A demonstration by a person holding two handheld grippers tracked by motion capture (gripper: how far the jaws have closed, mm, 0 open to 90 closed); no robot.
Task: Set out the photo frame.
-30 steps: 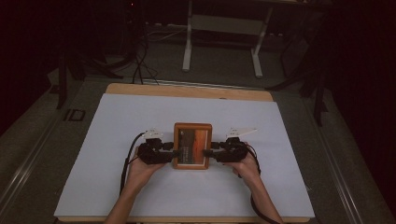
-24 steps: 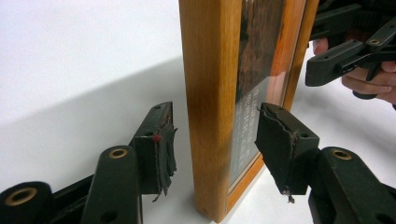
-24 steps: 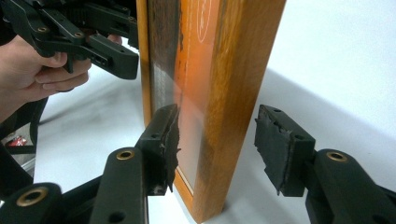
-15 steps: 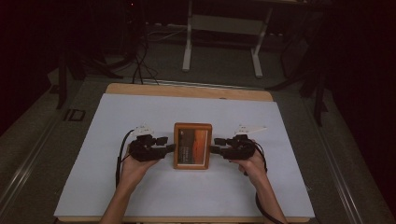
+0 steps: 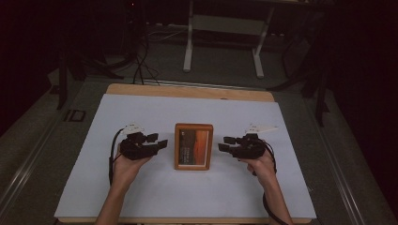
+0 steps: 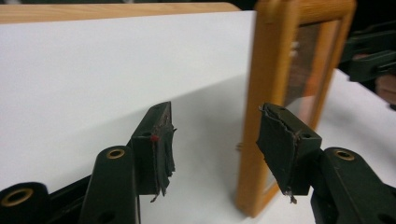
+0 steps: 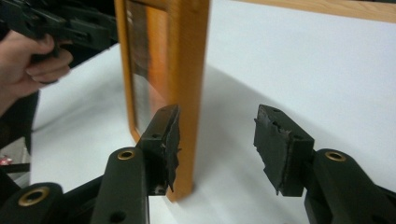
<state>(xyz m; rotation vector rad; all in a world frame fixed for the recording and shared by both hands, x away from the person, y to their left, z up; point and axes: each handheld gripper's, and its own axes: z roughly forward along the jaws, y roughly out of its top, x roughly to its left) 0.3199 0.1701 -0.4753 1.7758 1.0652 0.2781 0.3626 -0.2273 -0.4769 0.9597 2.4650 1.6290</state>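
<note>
A wooden picture frame (image 5: 193, 146) with an orange-brown picture stands upright on the white sheet (image 5: 187, 110) at mid-table. My left gripper (image 5: 159, 140) is a short gap to its left and my right gripper (image 5: 223, 143) a short gap to its right, both pointing at its side edges. In the left gripper view the jaws (image 6: 212, 140) stand open with nothing between them, having just opened further; the frame (image 6: 268, 93) rises just beyond the pads. The right gripper view shows open, empty jaws (image 7: 217, 140) before the frame's edge (image 7: 187, 70), with the other hand (image 7: 32, 60) beyond.
The white sheet covers a wooden table whose bare far edge (image 5: 187, 90) shows at the back. Beyond it lie a dark floor, cables and a metal stand (image 5: 225, 42). Open sheet lies in front of and behind the frame.
Both grippers have drawn outward from the frame's sides, the left one leftward and the right one rightward. The frame stays standing in its place.
</note>
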